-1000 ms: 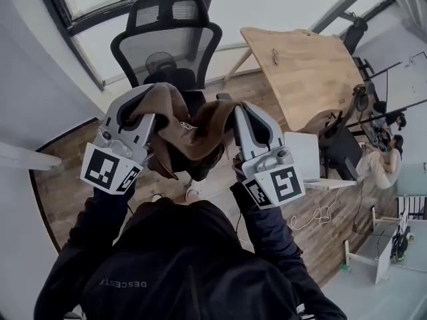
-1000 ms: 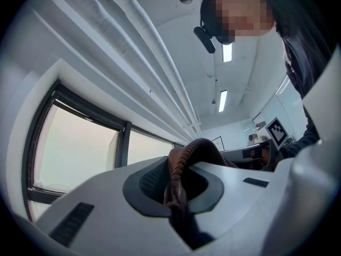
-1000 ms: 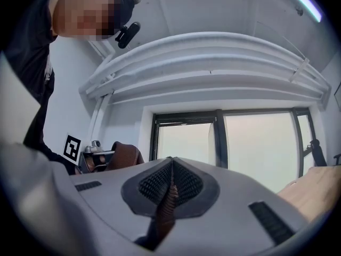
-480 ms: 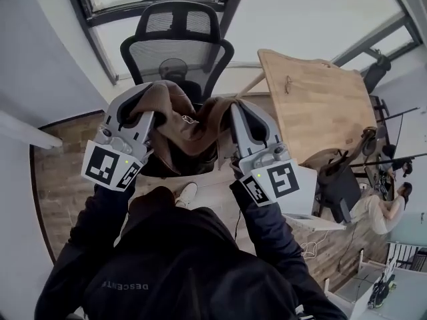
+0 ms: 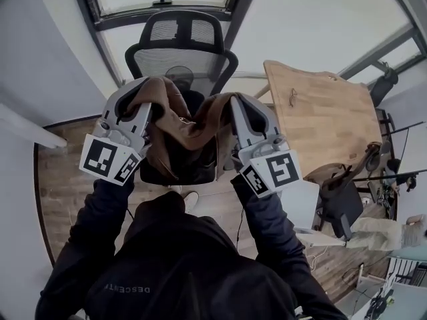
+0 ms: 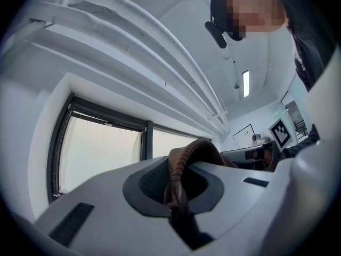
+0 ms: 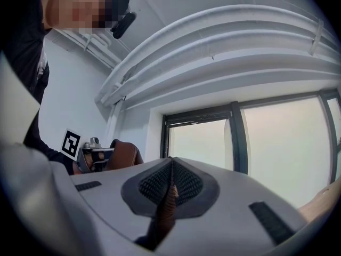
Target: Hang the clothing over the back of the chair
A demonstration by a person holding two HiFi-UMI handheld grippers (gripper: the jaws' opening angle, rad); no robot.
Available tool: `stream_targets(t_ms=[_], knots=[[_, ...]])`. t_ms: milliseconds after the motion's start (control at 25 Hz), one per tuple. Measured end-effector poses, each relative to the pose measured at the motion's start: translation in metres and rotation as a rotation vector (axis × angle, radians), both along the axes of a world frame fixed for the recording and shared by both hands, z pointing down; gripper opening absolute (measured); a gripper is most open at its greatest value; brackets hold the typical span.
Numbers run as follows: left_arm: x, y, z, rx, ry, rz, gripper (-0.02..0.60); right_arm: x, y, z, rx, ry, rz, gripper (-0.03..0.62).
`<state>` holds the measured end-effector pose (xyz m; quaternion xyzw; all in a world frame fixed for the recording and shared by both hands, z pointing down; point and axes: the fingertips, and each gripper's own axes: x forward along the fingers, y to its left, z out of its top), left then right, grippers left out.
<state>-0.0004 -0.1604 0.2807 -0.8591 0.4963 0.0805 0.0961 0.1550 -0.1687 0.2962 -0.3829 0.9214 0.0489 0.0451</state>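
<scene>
Head view shows the brown clothing (image 5: 190,129) slung between the two tongs, sagging in the middle, held in the air in front of the black mesh chair (image 5: 183,42) and not touching its back. The left gripper (image 5: 133,105) is clamped on a thick bunched fold of the cloth (image 6: 184,159). The right gripper (image 5: 247,112) is pinched tight on a thin edge of it (image 7: 166,207). A wooden desk (image 5: 320,112) stands just to the right of the chair, its near corner closest.
</scene>
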Motion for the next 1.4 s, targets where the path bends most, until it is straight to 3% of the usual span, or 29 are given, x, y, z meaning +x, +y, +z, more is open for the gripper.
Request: stream_targets(t_ms=[640,1400], knots=[[-0.016,-0.081,-0.032,0.051,0.008,-0.003,0.035,-0.028,-0.087,-0.039,0.059,0.013,-0.023,0.015],[-0.042,-0.23,-0.127,0.181,-0.094,-0.007,0.035,-0.045,-0.249,-0.139,0.192,0.039,-0.013,0.015]])
